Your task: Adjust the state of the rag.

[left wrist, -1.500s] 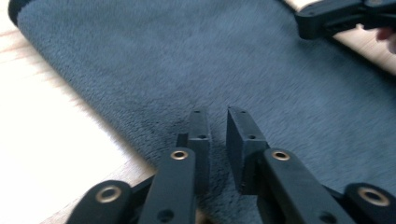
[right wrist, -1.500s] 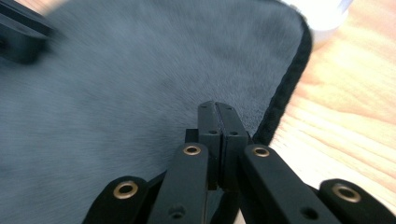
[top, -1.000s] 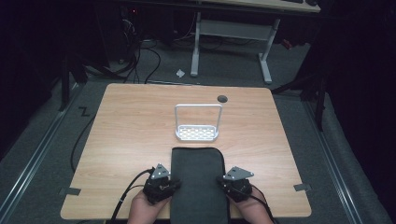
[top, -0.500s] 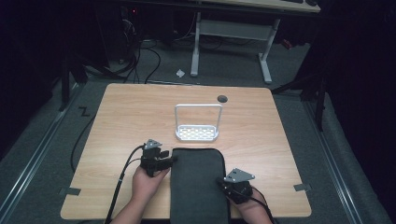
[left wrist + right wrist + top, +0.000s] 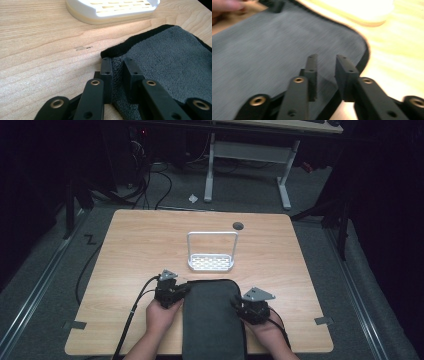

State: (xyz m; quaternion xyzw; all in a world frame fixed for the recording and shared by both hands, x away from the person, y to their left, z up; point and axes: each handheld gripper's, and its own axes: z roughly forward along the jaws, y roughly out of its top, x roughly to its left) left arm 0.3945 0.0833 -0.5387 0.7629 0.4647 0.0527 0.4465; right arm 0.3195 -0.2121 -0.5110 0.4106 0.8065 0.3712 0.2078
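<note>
A dark grey fleecy towel with a black hem (image 5: 212, 320) lies flat on the near middle of the light wooden table (image 5: 130, 250), just short of the small white slotted rack with a wire hoop handle (image 5: 211, 262).

The left gripper (image 5: 186, 289) lies low and level at the towel's far left corner, pointing across towards the cloth, the hand (image 5: 161, 316) gripping it from behind. In the left gripper view its jaws stand a narrow gap apart with the towel's corner edge (image 5: 117, 67) between them, pads pressed on the fold.

The right gripper (image 5: 235, 304) sits at the towel's right edge, partway along it, hand beneath (image 5: 267, 332). Its jaws have just been opening; the right gripper view shows them spread above the cloth's hem (image 5: 342, 62), gripping nothing.

A second ago both grippers flanked the towel level with each other; since then the left one has moved up towards the rack, and the towel's far left corner sits slightly nearer the rack.
</note>
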